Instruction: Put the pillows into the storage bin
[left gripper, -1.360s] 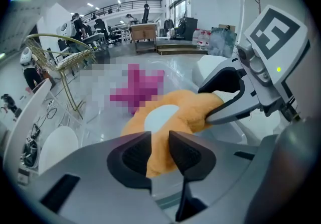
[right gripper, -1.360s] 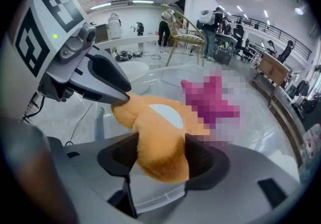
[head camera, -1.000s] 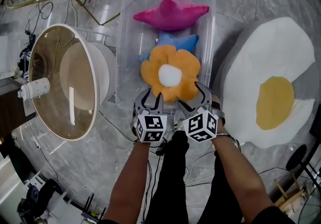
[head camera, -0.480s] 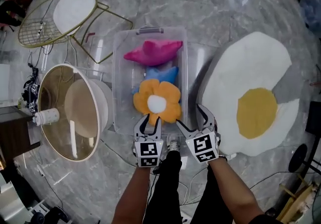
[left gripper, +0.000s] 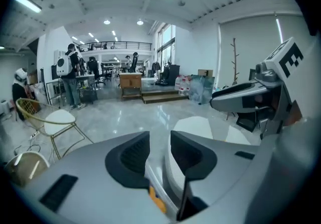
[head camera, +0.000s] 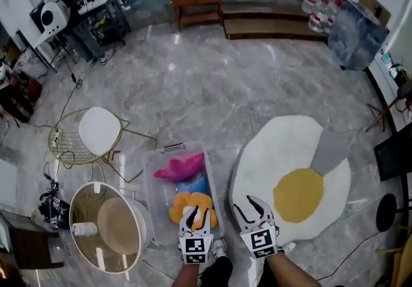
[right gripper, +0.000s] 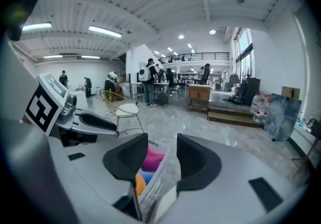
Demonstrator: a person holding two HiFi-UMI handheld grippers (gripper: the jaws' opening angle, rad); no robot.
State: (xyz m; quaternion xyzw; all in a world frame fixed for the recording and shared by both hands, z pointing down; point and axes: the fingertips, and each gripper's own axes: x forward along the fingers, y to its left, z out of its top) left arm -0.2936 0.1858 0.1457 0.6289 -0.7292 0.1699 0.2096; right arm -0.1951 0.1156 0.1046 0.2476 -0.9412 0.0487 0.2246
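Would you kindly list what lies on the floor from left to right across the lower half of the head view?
Round beige dome → clear storage bin → fried-egg floor cushion.

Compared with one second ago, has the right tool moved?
Yes. The right tool has left the orange pillow in the bin; it is now right of the bin, over the rug. Its jaws have just been closing, empty.

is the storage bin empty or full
Not empty: pink pillow, blue pillow and orange flower pillow lie inside the storage bin.
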